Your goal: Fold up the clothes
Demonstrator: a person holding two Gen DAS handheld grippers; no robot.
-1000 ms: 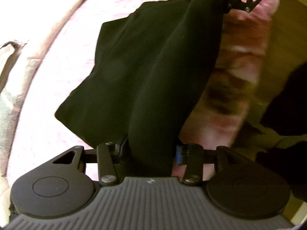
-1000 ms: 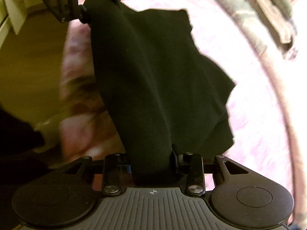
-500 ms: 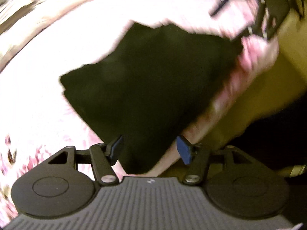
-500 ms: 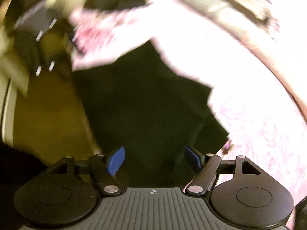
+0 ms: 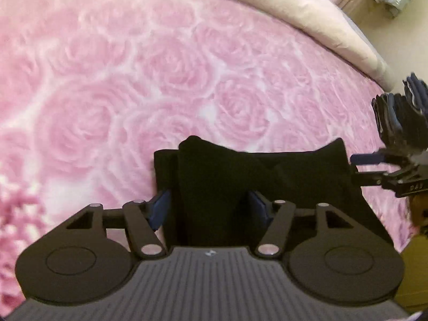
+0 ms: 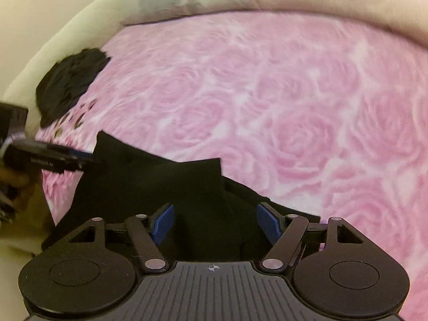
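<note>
Pink rose-print bedspread (image 5: 133, 80) under black garment (image 5: 240, 176), beige wall (image 6: 40, 26) behind

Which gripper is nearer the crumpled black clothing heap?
Left. Left gripper, jaws closing around the folded black garment, sits just before the crumpled black heap; right gripper is farther, over that garment.

You have a plain black garment (image 5: 256, 176) lying on a bedspread (image 5: 133, 80) printed all over with large pink roses, paler pink to white between the blooms. Your left gripper (image 5: 208, 208) is black, with blue pads (image 5: 160, 208) and a ribbed grey body; your right gripper (image 6: 214, 222) matches it, blue pads (image 6: 163, 223) included. At ten o'clock in the right wrist view sits another black heap of cloth (image 6: 69, 83). A beige border (image 5: 307, 8) runs along the top, at twelve o'clock.
</note>
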